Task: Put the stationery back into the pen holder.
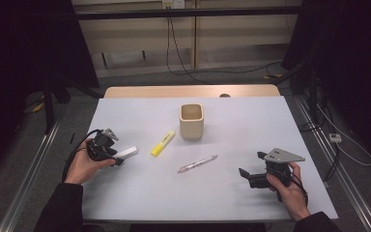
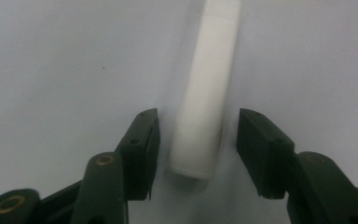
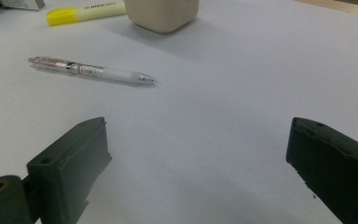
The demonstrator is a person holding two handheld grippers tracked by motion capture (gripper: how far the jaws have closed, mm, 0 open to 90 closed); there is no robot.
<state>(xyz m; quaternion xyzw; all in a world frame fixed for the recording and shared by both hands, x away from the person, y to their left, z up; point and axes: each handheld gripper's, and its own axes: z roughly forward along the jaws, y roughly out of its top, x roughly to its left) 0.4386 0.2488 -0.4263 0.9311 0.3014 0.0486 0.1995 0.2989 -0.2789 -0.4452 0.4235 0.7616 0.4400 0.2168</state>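
The left gripper (image 2: 198,144) has its jaws on either side of a white stick (image 2: 205,93) lying on the table (image 1: 251,121), its near end between the pads; a narrow gap seems to remain on each side, though the blur makes this hard to judge, so it is not yet clamped. In the high view the white stick juts out from that gripper toward the yellow highlighter (image 1: 163,143). Farther right lie a clear pen (image 1: 197,164) and a beige cup (image 1: 192,121). The right gripper (image 3: 198,163) rests apart, jaws spread wide with nothing between them.
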